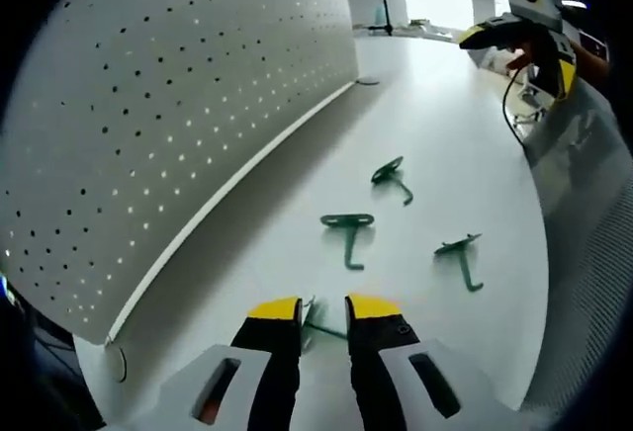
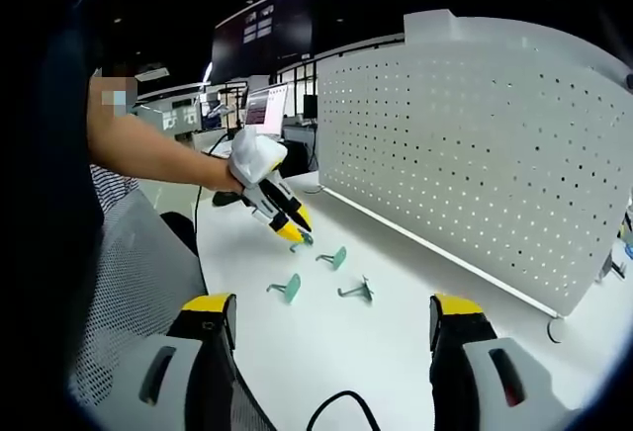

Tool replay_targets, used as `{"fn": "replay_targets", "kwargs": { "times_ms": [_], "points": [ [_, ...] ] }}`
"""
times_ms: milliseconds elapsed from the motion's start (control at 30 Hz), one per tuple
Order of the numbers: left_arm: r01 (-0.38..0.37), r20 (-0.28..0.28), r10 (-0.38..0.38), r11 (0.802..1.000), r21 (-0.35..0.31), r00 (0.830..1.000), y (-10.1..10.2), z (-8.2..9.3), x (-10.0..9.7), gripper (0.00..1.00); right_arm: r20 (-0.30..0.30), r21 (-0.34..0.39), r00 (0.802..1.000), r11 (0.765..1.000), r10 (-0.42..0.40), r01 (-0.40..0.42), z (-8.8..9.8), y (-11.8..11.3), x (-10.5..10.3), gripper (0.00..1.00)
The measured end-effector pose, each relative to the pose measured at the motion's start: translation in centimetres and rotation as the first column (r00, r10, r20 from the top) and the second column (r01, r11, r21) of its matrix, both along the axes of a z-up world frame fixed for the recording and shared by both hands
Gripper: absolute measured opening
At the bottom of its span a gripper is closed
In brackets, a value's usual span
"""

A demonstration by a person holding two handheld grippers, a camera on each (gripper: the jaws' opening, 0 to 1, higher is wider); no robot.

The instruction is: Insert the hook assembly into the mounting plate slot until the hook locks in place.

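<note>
Four green hooks lie on the white table. My left gripper is down at the nearest hook; its jaws stand narrowly apart with the hook spanning the gap and touching both. Beyond it lie a middle hook, a far hook and a right-hand hook. The white perforated mounting plate stands upright along the left. In the right gripper view, my right gripper hangs wide open and empty above the table edge. It faces the left gripper, the loose hooks and the plate.
A gloved hand and bare forearm hold the left gripper. A grey mesh chair stands at the table's near edge, with monitors and desks behind it. A black cable crosses the table near my right jaws. The right gripper shows far off.
</note>
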State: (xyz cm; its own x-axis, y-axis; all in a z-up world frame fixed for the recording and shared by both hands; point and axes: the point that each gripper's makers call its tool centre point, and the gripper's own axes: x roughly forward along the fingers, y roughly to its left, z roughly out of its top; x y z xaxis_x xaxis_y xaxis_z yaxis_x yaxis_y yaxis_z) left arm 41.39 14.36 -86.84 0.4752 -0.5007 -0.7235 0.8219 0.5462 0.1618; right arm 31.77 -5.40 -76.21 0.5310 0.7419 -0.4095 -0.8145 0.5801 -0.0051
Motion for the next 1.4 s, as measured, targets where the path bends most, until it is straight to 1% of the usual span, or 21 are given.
{"fn": "replay_targets", "kwargs": {
  "times_ms": [100,233,433,633,800,967,1400],
  "points": [
    [0.000,-0.004,0.000,1.000,0.002,1.000,0.01,-0.17,0.01,0.17,0.000,-0.007,1.000,1.000,0.003,-0.003,-0.07,0.07,0.07,0.78],
    [0.009,-0.006,-0.009,1.000,0.012,1.000,-0.06,-0.38,-0.03,0.16,0.005,0.005,1.000,1.000,0.001,-0.001,0.24,0.11,0.18,0.78],
    [0.005,-0.003,-0.005,1.000,0.015,1.000,0.01,-0.44,0.17,0.15,-0.004,-0.004,1.000,1.000,-0.002,0.002,-0.16,-0.07,0.01,0.78],
    [-0.004,-0.008,0.004,1.000,0.019,1.000,0.20,-0.61,0.19,0.13,0.000,0.001,1.000,1.000,-0.002,0.002,0.05,-0.02,0.09,0.78],
    [-0.005,-0.015,0.005,1.000,0.023,1.000,0.30,-0.74,0.12,0.09,-0.002,0.003,1.000,1.000,-0.002,0.002,-0.03,0.03,0.15,0.78],
    [-0.008,-0.013,0.009,1.000,0.026,1.000,0.39,-0.75,0.17,0.08,-0.005,0.005,1.000,1.000,-0.001,0.001,-0.15,0.07,0.14,0.78],
    [0.026,0.005,-0.026,0.998,0.063,1.000,-0.09,-0.76,0.38,0.06,-0.007,0.012,1.000,1.000,-0.003,0.003,-0.09,0.07,0.26,0.78]
  ]
}}
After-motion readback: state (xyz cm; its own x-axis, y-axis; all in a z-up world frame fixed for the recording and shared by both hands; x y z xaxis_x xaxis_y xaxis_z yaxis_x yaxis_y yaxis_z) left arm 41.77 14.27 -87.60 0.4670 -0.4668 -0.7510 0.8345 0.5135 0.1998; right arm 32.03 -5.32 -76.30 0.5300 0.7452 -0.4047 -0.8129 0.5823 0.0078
